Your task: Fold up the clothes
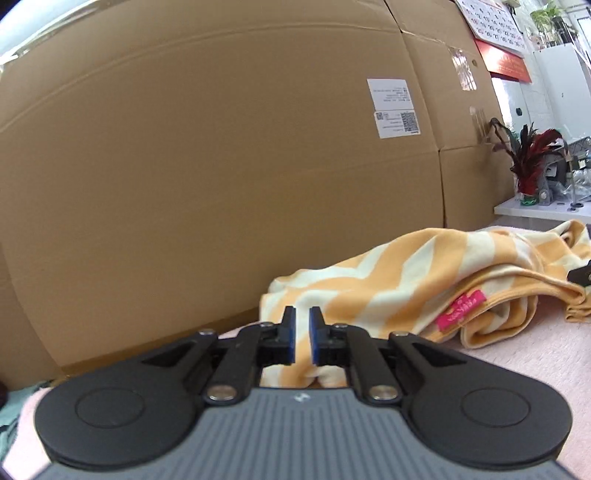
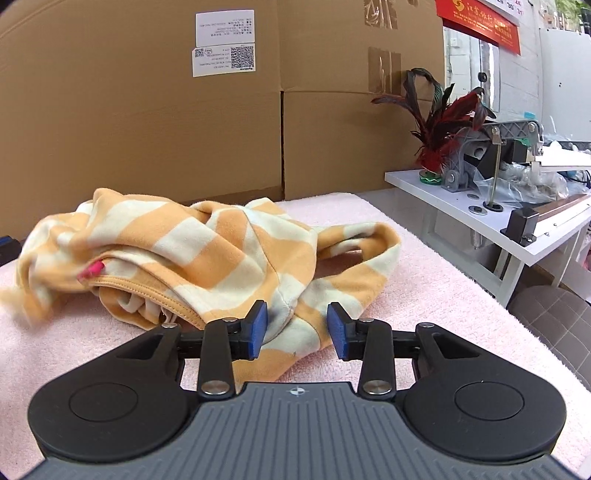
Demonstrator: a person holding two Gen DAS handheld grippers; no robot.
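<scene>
On a pink towel-like cover [image 2: 424, 266], in front of a wall of brown cardboard boxes [image 1: 221, 166], lies one crumpled garment [image 2: 207, 251]: soft knit, broad orange and cream stripes, bunched in loose folds. Stitched orange edge band runs along one opening. Small pink tag [image 1: 461, 311] sewn at that band; its lettering too small to read.

Left gripper [image 1: 302, 334]: blue pads drawn close, only a narrow gap between them, and a fold of the garment's near end sits in that gap. Pinched on cloth, as far as the left wrist view shows.

Right gripper [image 2: 297, 325]: jaws about half apart, striped cloth lying between the pads. Whether the pads press on it cannot be told.

Left wrist view only: the tag face-on; a dark tip at the right edge against the far end of the garment; a wall calendar [image 1: 491, 22] at top right.

Right wrist view only: the whole garment spread, a loop of cloth trailing right; a white shelf [image 2: 480, 218] beside the cover carrying a grey metal device [image 2: 491, 147]; a red-leaved plant [image 2: 439, 125] at the shelf's end.

Writing: white shipping labels [image 2: 224, 44] with QR codes on one box, print not legible. Red banner [image 2: 480, 22] with yellow characters, unreadable; "30" and "31" above it.
</scene>
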